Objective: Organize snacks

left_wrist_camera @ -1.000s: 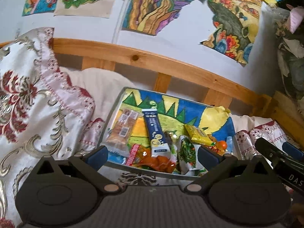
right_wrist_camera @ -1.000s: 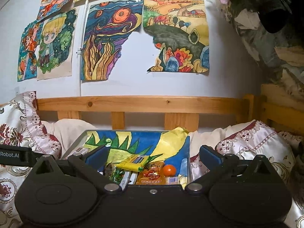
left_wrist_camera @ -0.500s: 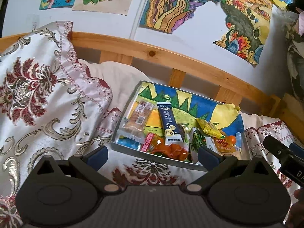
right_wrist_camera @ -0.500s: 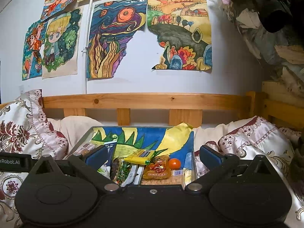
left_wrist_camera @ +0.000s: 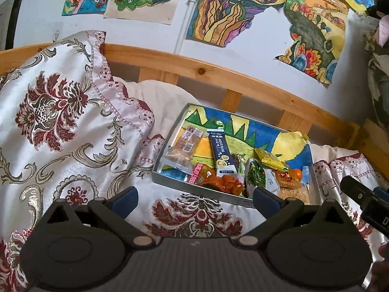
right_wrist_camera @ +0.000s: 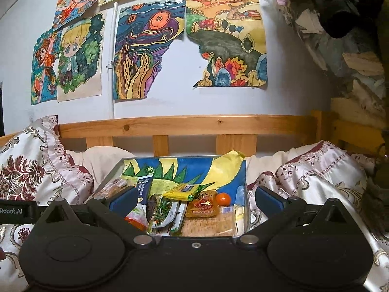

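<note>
A shallow grey tray (left_wrist_camera: pixel 170 179) lined with a coloured drawing lies on the bed and holds several snack packets. Among them are a dark blue stick pack (left_wrist_camera: pixel 222 154), a clear-wrapped biscuit (left_wrist_camera: pixel 186 146), a yellow packet (left_wrist_camera: pixel 268 158), a green-printed pack (left_wrist_camera: pixel 257 176) and a small orange fruit (right_wrist_camera: pixel 223 198). My left gripper (left_wrist_camera: pixel 194 200) is open and empty, a short way in front of the tray's near rim. My right gripper (right_wrist_camera: pixel 194 198) is open too, hovering just before the tray (right_wrist_camera: pixel 114 168) with nothing between its fingers.
Patterned satin bedding (left_wrist_camera: pixel 60 121) rises high on the left and lies under the tray. A wooden bed rail (right_wrist_camera: pixel 184 124) and a wall with drawings stand behind. The other gripper's body (left_wrist_camera: pixel 364 199) pokes in at the right edge.
The left gripper has pulled back and up, so the tray looks smaller and more bedding shows in front. The right view has backed off slightly. Both stay open.
</note>
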### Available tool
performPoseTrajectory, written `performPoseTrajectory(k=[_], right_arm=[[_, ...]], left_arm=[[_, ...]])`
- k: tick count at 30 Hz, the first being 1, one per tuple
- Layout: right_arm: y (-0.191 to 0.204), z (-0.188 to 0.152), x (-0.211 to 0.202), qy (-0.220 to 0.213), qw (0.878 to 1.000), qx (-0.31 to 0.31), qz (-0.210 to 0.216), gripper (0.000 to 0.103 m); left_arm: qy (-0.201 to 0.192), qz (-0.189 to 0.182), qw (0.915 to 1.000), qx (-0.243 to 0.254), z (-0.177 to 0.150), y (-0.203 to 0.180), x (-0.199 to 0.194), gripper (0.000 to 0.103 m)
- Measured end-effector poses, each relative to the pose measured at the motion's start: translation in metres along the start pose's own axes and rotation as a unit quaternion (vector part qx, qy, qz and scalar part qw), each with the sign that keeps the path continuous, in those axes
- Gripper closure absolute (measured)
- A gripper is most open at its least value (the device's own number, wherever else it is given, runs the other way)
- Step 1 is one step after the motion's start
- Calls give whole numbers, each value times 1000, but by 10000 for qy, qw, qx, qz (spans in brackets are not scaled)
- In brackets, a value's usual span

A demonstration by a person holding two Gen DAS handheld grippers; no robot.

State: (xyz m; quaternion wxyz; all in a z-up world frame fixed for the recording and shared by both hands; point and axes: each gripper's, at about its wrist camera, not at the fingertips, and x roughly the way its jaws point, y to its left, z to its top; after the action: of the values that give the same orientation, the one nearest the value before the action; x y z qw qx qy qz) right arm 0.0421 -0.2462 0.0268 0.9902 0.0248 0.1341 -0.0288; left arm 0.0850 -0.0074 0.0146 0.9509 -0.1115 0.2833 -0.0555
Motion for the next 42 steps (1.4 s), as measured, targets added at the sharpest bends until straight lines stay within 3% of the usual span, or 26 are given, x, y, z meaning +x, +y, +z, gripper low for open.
performPoseTrajectory(k=[8,42], right_arm=[[-3,-7,-15,106,9999,128,-42,1],[9,-34,-60,226,9996,40,-132,1]], left_arm=[[-72,-2,9995,306,-9,-8,-14,1],[-33,17,9985,537,-27,15,-45,1]])
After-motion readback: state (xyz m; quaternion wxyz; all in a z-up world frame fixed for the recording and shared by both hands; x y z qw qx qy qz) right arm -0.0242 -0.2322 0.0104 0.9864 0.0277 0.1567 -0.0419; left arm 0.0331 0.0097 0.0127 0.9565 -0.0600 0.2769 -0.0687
